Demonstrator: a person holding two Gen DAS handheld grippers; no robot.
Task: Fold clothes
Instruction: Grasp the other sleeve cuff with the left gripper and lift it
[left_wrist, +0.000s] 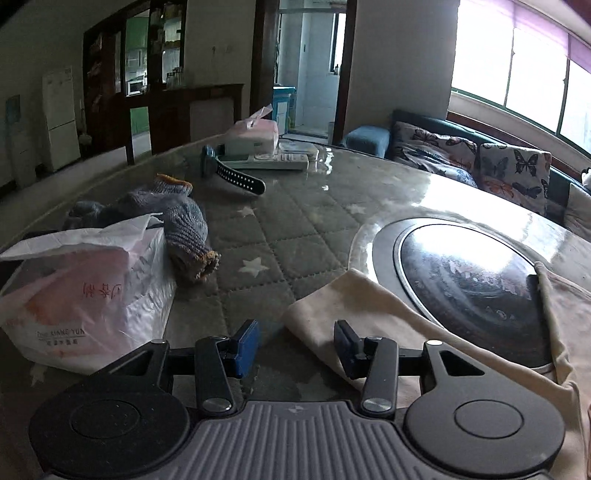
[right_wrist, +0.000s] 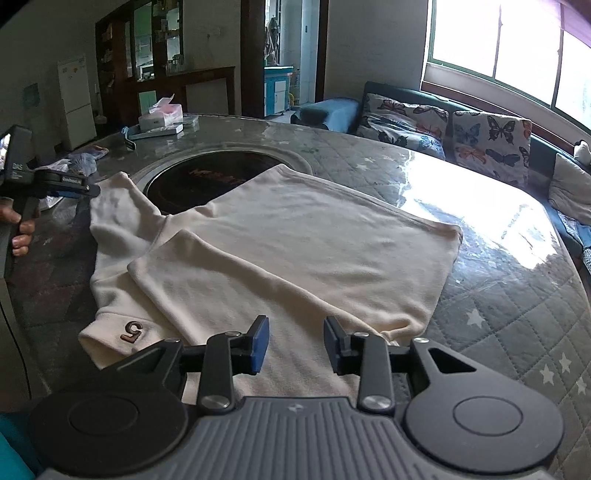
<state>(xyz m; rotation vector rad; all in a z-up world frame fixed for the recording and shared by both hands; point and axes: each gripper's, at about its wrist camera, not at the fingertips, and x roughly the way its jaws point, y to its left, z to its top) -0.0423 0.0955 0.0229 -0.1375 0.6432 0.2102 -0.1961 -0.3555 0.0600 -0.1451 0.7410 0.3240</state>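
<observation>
Both hand-held grippers (left_wrist: 297, 345) (right_wrist: 295, 345) gape, empty; cream shirt (right_wrist: 295, 240) partly cut off.

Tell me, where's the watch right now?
In the left wrist view the watch lies on the table at upper left of centre, just before the tissue pack and behind the knitted gloves.

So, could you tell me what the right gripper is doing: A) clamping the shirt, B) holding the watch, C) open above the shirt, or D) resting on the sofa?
C: the right gripper has its jaws apart over the cream shirt, with nothing between them.
</observation>
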